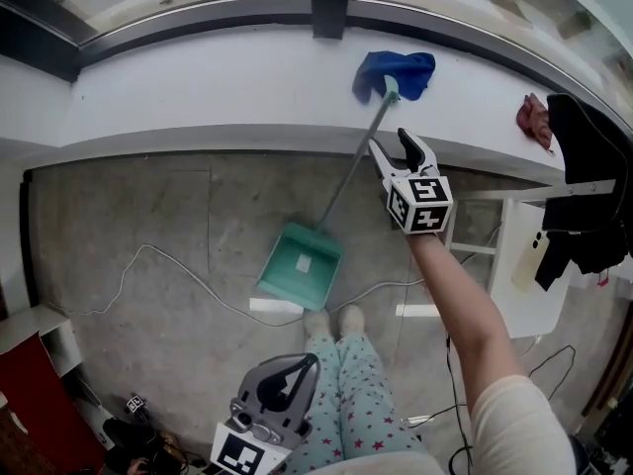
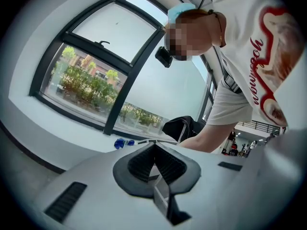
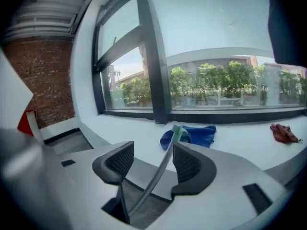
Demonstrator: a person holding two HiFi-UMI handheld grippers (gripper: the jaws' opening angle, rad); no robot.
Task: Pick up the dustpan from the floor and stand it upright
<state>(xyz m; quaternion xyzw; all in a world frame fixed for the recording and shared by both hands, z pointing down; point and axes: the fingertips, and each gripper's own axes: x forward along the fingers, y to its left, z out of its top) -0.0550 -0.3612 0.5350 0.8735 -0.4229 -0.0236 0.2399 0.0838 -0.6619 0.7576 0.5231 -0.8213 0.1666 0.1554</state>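
Note:
A teal dustpan (image 1: pixel 302 263) rests with its pan on the concrete floor, its long handle (image 1: pixel 348 176) slanting up to the white window ledge (image 1: pixel 198 87). My right gripper (image 1: pixel 391 143) is open around the upper handle. In the right gripper view the handle (image 3: pixel 160 171) runs between the pads and lies close to the right pad without being pinched. My left gripper (image 1: pixel 309 362) hangs low near the person's legs, away from the dustpan. Its jaws are shut with nothing between them (image 2: pixel 154 148).
A blue cloth (image 1: pixel 398 72) lies on the ledge at the handle's top, a red rag (image 1: pixel 534 119) further right. A white rack with a black garment (image 1: pixel 584 196) stands at the right. A white cable (image 1: pixel 168 265) crosses the floor. The person's feet (image 1: pixel 331 320) are just behind the pan.

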